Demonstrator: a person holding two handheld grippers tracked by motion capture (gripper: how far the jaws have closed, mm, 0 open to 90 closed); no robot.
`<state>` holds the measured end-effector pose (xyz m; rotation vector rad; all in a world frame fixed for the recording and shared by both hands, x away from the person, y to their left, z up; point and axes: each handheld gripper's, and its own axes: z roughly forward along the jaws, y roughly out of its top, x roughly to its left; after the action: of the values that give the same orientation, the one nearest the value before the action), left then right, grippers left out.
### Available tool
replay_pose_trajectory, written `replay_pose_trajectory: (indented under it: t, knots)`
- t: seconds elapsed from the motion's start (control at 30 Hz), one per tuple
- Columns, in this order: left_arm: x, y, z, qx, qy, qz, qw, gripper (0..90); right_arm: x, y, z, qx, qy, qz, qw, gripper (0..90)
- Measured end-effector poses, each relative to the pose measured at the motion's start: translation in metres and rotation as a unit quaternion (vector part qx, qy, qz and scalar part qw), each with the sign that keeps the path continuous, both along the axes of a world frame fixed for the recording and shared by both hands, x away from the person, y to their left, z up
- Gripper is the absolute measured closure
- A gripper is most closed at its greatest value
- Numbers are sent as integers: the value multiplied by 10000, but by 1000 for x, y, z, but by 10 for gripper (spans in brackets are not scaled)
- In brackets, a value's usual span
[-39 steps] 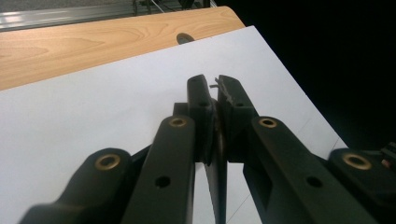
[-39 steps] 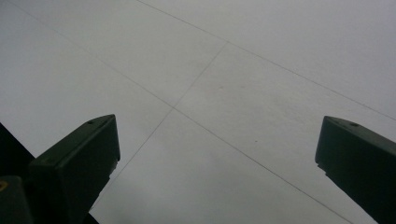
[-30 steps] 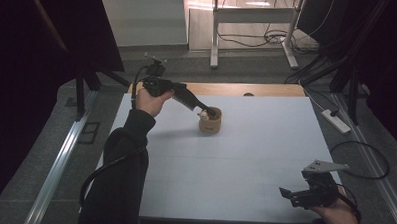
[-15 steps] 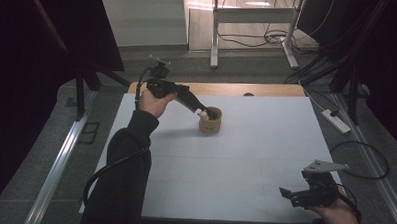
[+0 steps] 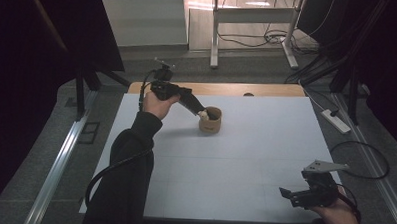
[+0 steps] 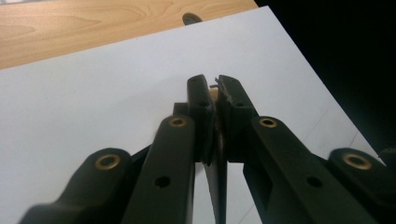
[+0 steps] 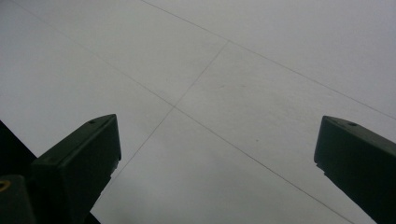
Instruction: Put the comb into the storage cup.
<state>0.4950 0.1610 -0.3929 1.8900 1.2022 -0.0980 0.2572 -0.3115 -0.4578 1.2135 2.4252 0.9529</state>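
1. Left tool (image 5: 200, 112) was at the far-left part of the tabletop, raised off the surface, angled down & to the right; tips sat right at the rim of a small tan cup (image 5: 210, 120).
2. In the left gripper view, left tool (image 6: 214, 91) had jaws nearly together, only a thin slit between the pads. A thin tan sliver showed in that slit; couldn't tell what it was.
3. Something pale showed at the tips by the cup mouth in the high view; too small to tell if it was gripped or just lying in the cup.
4. Cup stood upright on the white tabletop (image 5: 245, 158), far half, left of centre, near the wood strip (image 5: 222, 88) along the far edge.
5. Left hand (image 5: 157, 101) wrapped the tool body; dark sleeve (image 5: 127, 169) ran up from the bottom edge, cable trailing under the forearm.
6. Right tool (image 5: 285, 194) was at the near-right corner, well apart from the cup, pointing left, low over the tabletop. Right hand (image 5: 335, 213) held it from behind; grey three-cornered plate (image 5: 323, 167) on top.
7. Right gripper view: right tool (image 7: 217, 154) had jaws wide apart, nothing between, bare white sheet w/ faint seam lines (image 7: 196, 79) beyond.
8. Around: grey floor, metal rail (image 5: 60, 157) at left, power strip (image 5: 335, 121) & cables at right.
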Motion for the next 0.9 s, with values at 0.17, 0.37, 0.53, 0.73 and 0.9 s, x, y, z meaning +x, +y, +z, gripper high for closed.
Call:
replay_pose_trajectory:
  t: [0.17,0.37,0.53,0.73,0.9]
  knots:
    - [0,2,-2,-24,17,33,10000,833,0,0,0,-4,8,9,10000,11]
    - [-1,5,-5,-92,11,46,9999,830,0,1,0,-10,5,13,10000,12]
    - [-1,5,-6,-95,-34,54,9999,825,0,1,0,-19,8,16,10000,13]
    - [-1,4,-6,-71,-119,93,9999,816,0,1,0,-45,12,37,10000,13]
    - [-2,5,-6,-49,-195,116,9997,762,0,1,0,-48,2,38,10000,13]
